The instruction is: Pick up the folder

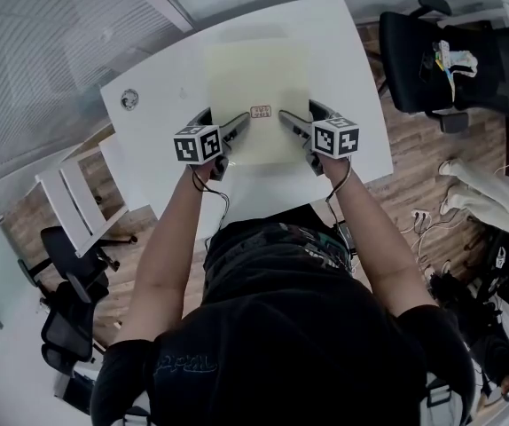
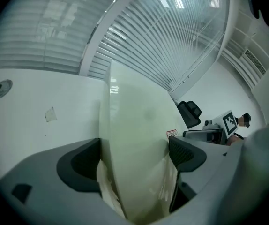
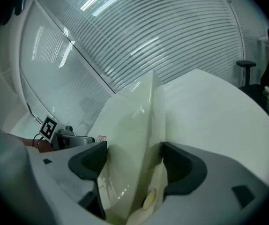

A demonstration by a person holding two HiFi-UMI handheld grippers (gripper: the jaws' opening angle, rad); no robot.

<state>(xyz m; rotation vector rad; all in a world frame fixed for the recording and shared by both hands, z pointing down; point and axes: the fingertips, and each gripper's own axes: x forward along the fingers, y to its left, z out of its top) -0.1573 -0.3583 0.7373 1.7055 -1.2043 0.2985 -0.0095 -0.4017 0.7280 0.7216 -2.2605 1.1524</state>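
Folder [image 1: 256, 96], pale yellow, sits over the middle of the white table [image 1: 352, 87]; whether it's lifted clear or still touching can't be told. Its near corners are hidden inside the jaws. Small red label [image 1: 261, 111] near its near edge, print too small to read. Left gripper [image 2: 134, 156] is clamped on the near-left corner, jaws narrow, both pads against the sheet, which bows upward. Right gripper [image 3: 134, 161] is clamped the same way on the near-right corner, the folder creased between its pads. Black chair [image 1: 432, 51] right of the table, partly cut off.
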